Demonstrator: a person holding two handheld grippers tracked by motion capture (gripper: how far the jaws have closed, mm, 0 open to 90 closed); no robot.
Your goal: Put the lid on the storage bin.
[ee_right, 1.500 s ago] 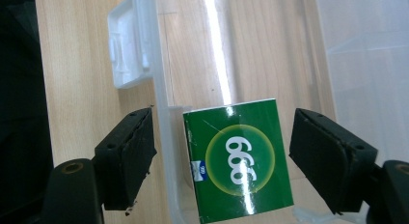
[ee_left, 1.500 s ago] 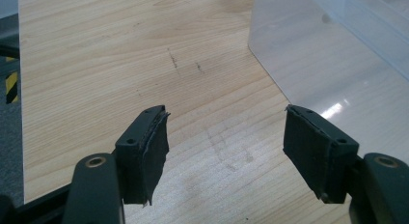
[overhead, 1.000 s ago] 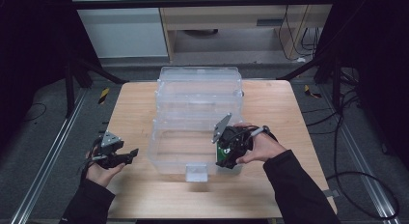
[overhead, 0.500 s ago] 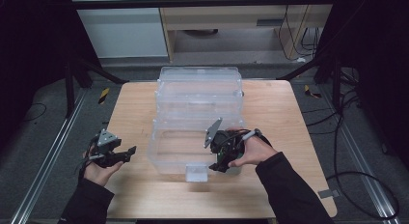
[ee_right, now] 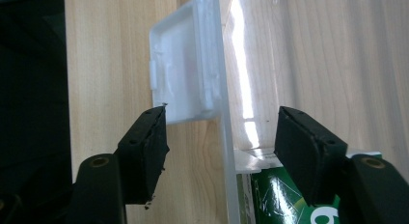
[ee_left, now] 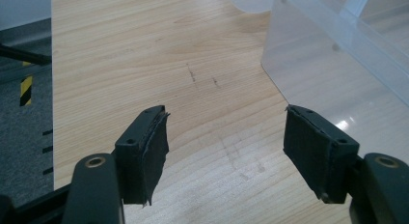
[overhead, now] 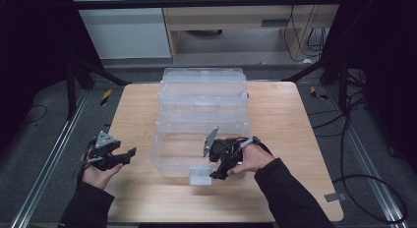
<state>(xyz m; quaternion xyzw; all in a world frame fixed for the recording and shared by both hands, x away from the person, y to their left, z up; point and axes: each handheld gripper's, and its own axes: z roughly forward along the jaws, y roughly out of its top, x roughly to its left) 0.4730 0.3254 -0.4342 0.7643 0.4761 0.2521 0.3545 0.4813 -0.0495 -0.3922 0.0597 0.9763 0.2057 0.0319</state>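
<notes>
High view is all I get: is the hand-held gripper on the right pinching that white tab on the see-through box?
Observer: No. The right hand-held gripper is open. The front wall of the clear box runs between its jaws, and the white latch lies just ahead of them, not squeezed.
Operator: Is anything inside the box?
Observer: A green thing with white print shows behind that wall by one jaw. I cannot tell what it is.
Operator: And the other hand?
Observer: The left hand-held gripper is open as well, over the bare wooden table, apart from the box corner.
</notes>
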